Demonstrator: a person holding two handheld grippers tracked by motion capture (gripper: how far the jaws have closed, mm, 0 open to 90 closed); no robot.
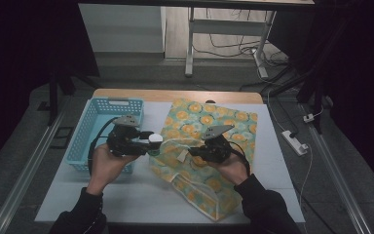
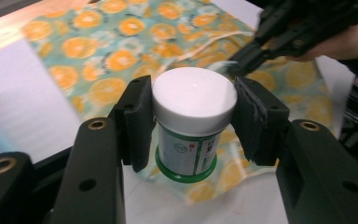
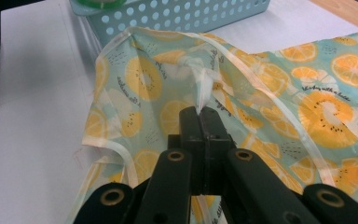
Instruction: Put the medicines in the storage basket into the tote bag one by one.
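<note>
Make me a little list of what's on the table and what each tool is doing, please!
table: white top with a wooden far edge
bag: fruit-print bag, lying flat, its near-left edge lifted
basket: blue holed basket, at the left of the table
jar: white-lidded jar with a green label
left tool: left tool shut on the jar's lid, holding it near the bag's opening
right tool: right tool shut on a pinch of the bag's edge, lifting it up
</note>
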